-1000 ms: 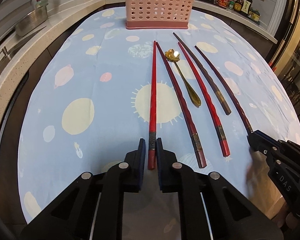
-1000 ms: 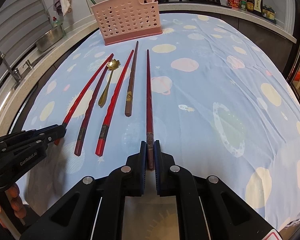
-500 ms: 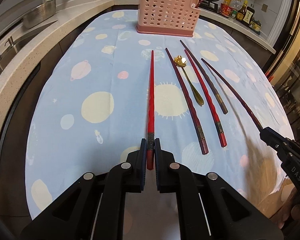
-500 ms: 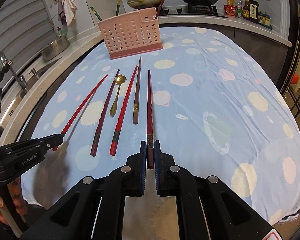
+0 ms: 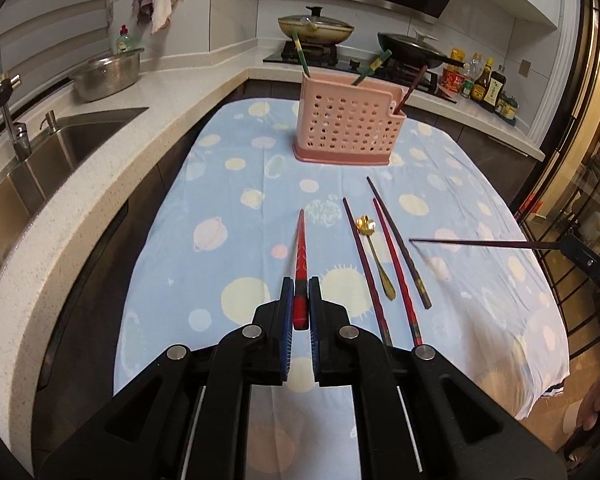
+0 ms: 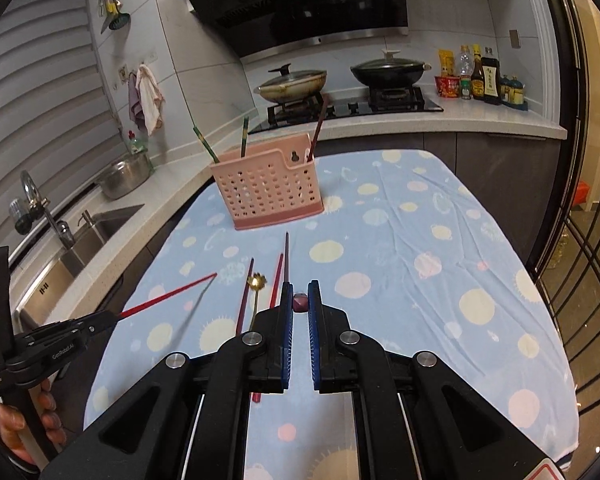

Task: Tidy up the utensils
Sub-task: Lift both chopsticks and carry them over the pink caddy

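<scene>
My left gripper (image 5: pixel 301 282) is shut on the thick end of a bright red chopstick (image 5: pixel 301 254), held in the air pointing toward the pink perforated basket (image 5: pixel 348 124). My right gripper (image 6: pixel 300 286) is shut on a dark maroon chopstick (image 6: pixel 300 303), seen end-on between its pads. In the left wrist view that chopstick (image 5: pixel 480 243) sticks out leftward from the right gripper (image 5: pixel 568 245). On the cloth lie a dark red chopstick (image 5: pixel 366 272), a gold spoon (image 5: pixel 376 260), a red chopstick (image 5: pixel 396 268) and a brown chopstick (image 5: pixel 398 240). Three utensils stand in the basket (image 6: pixel 268 188).
The blue spotted cloth (image 6: pixel 420 240) covers the table. A counter with a sink (image 5: pixel 60 148) and faucet (image 5: pixel 8 112) runs along the left. Behind the basket are a stove with a wok (image 6: pixel 388 70) and bottles (image 6: pixel 480 76). Glass doors (image 5: pixel 580 200) stand on the right.
Both grippers have risen, each lifting its chopstick off the cloth. The views have tilted up, so the basket and kitchen wall now show more fully.
</scene>
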Demonstrator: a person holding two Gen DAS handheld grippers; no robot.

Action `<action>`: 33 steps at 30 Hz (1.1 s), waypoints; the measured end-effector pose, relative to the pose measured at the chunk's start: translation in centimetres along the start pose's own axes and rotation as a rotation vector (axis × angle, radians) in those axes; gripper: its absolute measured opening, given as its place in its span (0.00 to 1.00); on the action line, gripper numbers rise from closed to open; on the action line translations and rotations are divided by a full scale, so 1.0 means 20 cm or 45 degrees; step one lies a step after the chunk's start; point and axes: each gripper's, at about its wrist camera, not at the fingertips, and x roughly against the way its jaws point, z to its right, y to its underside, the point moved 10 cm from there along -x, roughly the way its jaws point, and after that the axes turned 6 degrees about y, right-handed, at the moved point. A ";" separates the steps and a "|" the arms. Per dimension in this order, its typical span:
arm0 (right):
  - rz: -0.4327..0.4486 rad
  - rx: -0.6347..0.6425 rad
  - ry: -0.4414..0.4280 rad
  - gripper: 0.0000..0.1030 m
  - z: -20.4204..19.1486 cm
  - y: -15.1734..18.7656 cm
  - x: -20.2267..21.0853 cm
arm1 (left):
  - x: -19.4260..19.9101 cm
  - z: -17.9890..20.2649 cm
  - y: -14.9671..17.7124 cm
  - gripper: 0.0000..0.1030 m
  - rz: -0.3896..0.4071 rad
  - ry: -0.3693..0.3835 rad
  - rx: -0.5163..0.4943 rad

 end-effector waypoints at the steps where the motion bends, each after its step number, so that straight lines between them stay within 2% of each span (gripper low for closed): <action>1: 0.024 0.001 -0.001 0.07 0.00 -0.04 0.01 | 0.01 0.00 -0.03 0.07 0.018 -0.002 -0.001; 7: 0.110 -0.012 -0.015 0.07 0.00 -0.23 0.05 | 0.08 -0.02 -0.21 0.07 0.105 -0.019 -0.006; 18: 0.188 -0.010 -0.049 0.07 -0.03 -0.42 0.05 | 0.13 0.00 -0.50 0.07 0.221 -0.022 -0.040; 26: 0.226 -0.013 -0.081 0.07 -0.06 -0.58 -0.01 | 0.11 0.05 -0.70 0.07 0.272 -0.018 -0.074; 33: 0.267 -0.014 -0.109 0.07 -0.11 -0.78 -0.10 | 0.12 0.11 -0.92 0.07 0.344 -0.011 -0.105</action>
